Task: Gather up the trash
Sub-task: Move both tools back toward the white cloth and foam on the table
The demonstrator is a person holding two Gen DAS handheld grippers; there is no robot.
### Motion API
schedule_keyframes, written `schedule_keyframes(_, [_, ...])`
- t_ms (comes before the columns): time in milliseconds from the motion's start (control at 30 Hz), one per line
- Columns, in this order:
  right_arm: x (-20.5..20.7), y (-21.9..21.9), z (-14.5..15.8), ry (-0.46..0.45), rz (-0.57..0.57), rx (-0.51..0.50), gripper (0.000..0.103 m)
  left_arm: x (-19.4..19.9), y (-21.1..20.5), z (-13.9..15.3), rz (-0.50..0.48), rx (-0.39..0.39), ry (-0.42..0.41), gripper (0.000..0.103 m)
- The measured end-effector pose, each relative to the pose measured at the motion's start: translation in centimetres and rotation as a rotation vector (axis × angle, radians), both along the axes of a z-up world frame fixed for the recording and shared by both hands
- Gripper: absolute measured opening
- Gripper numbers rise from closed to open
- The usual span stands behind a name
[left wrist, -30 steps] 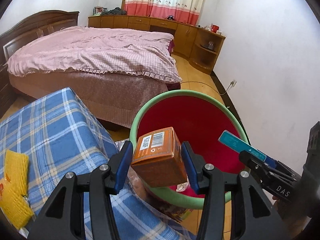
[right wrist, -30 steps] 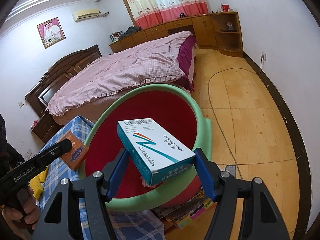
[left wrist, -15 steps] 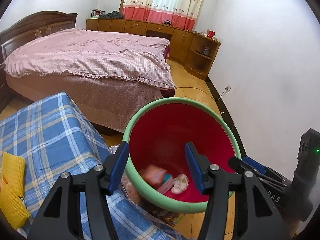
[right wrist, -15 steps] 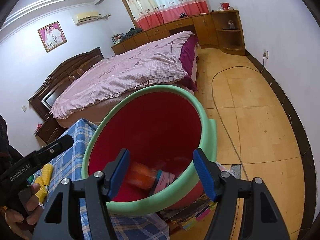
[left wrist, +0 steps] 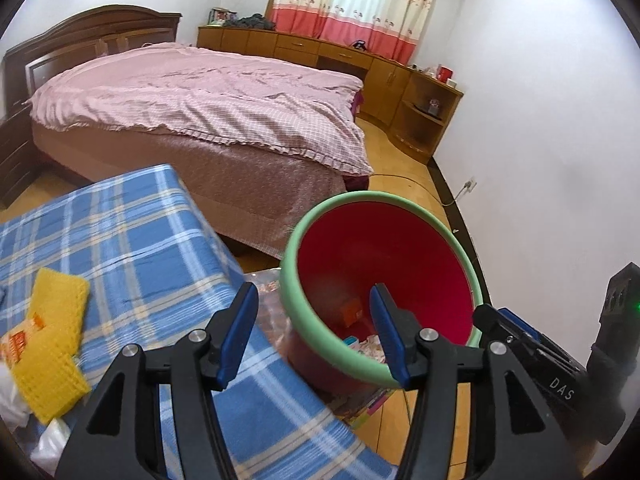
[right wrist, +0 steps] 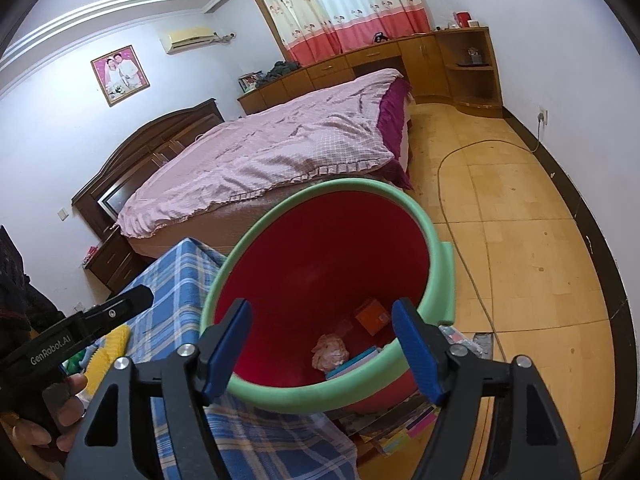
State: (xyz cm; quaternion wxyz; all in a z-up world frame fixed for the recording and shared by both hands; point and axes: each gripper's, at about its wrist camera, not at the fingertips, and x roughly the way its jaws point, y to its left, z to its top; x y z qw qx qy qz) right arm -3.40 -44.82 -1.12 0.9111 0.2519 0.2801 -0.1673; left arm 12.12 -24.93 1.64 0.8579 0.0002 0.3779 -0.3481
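Both tools, left tool (left wrist: 314,334) and right tool (right wrist: 322,346), are being held apart and empty. The right tool's jaws have just been opening. The yellow wrapper (left wrist: 52,344), at nine o'clock on the table (left wrist: 132,240), is being judged next for the bucket (right wrist: 440,276).

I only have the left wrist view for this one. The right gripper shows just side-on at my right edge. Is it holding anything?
Observer: No. The right wrist view shows the right gripper with its jaws just having been opening, and nothing is between them.
Reviewer: A blue finger hides part of the bucket floor. What lies beside the orange box?
Observer: A crumpled pink wad lies nearer the camera, apart from the orange box.
Reviewer: And the teal edge I glimpse?
Observer: That is a teal box, lying against the bucket's near wall right beside the wad.
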Motion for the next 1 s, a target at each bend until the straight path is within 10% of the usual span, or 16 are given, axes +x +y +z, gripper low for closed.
schedule_keyframes(1000, [0.7, 9.5, 3.0, -0.023, 0.188, -0.008, 0.097, 0.3, 18.4, 2.9, 0.406, 0.084, -0.055, 0.058])
